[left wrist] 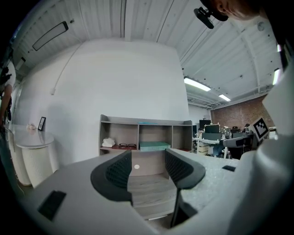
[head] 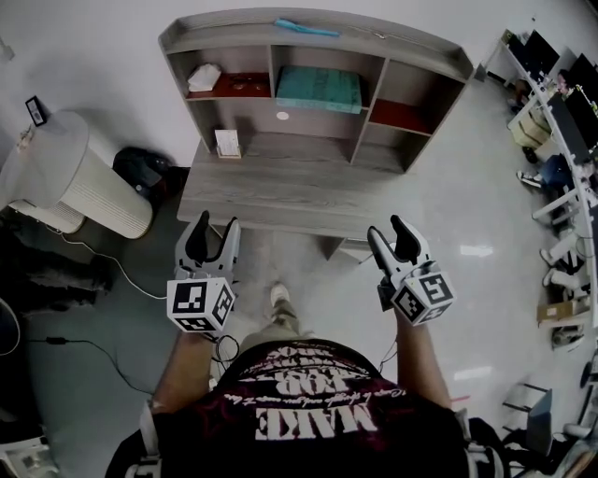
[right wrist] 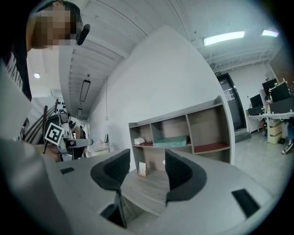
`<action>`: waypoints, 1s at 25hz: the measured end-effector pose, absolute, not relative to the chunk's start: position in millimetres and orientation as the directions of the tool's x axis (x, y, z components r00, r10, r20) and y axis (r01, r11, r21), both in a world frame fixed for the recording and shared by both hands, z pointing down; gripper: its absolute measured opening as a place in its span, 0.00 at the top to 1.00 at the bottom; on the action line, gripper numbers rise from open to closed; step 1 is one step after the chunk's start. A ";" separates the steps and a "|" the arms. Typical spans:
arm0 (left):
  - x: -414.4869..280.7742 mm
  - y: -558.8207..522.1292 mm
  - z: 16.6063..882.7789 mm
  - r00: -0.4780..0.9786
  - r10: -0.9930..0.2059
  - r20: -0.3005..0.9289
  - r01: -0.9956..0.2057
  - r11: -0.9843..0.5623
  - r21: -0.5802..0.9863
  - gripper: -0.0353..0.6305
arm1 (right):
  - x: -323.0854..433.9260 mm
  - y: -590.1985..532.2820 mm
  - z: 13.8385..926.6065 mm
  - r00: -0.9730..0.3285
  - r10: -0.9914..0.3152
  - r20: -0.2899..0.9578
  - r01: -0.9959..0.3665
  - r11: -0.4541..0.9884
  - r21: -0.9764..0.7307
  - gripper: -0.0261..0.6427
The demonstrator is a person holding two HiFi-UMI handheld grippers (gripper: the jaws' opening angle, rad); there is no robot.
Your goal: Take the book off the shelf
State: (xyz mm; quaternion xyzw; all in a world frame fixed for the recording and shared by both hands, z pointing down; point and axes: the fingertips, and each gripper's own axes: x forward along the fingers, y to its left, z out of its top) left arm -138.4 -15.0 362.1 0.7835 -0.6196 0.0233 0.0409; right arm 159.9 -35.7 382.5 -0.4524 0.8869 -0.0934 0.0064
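A teal book (head: pixel 320 89) lies flat in the middle compartment of the grey shelf unit (head: pixel 411 42) that stands on a wooden desk (head: pixel 280 191). The book also shows in the left gripper view (left wrist: pixel 154 146) and the right gripper view (right wrist: pixel 171 142). My left gripper (head: pixel 215 231) and right gripper (head: pixel 388 231) hover side by side in front of the desk's near edge, well short of the book. Both point level at the shelf. The left gripper (left wrist: pixel 149 167) and the right gripper (right wrist: pixel 144 172) are open, with nothing between their jaws.
A thin teal item (head: pixel 306 28) lies on the shelf's top. The left compartment holds a white object (head: pixel 203 77) and glasses (head: pixel 248 84); the right one has a red mat (head: pixel 402 114). A small card stand (head: pixel 227 143) sits on the desk. A white cylindrical unit (head: pixel 89 182) stands to the left.
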 end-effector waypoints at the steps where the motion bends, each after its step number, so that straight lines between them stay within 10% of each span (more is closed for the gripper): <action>1: -136.6 -24.3 360.0 0.242 -0.967 0.082 -0.970 -0.239 0.045 0.62 | 160.9 -43.2 381.4 -0.584 -0.808 0.074 -0.806 0.567 -0.171 0.61; 25: -133.1 -220.0 347.3 0.354 -0.931 0.087 -0.935 -0.350 0.058 0.62 | 151.6 -204.3 366.3 -0.507 -0.857 0.095 -0.857 0.489 -0.159 0.61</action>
